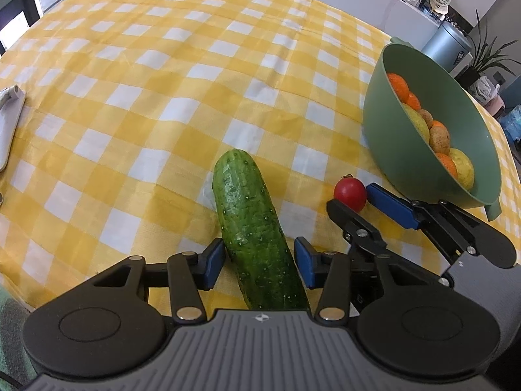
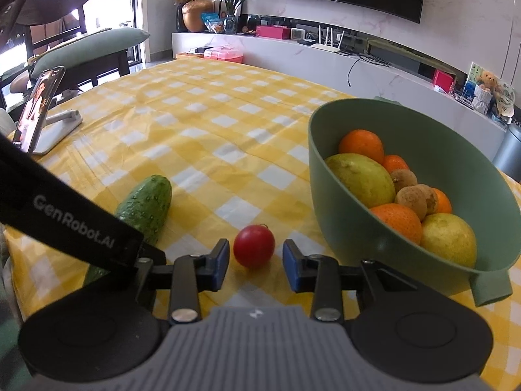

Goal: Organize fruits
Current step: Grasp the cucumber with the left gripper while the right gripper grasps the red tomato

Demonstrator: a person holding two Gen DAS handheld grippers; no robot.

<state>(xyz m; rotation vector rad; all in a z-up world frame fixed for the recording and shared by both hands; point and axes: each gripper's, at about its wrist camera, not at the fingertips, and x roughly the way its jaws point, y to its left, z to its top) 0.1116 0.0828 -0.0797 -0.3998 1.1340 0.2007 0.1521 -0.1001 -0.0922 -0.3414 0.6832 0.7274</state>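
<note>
We see our right tongs [image 2: 253,264] low over the counter [image 2: 228,137] with its yellow-and-white checked cloth, a small red tomato [image 2: 254,245] sitting between the blue pads [image 2: 222,262], a slim gap on each side. To the left lies a cucumber [image 2: 146,207], partly hidden behind the left tongs' black body [image 2: 71,224]. On the right stands a green bowl [image 2: 342,215] holding oranges, yellow-green fruits and small brown ones. A phone [image 2: 40,107] leans on a white stand at far left.

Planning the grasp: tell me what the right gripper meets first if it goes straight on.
Likely the red tomato, lying between the right gripper's open fingers. The green bowl sits off to the right.
</note>
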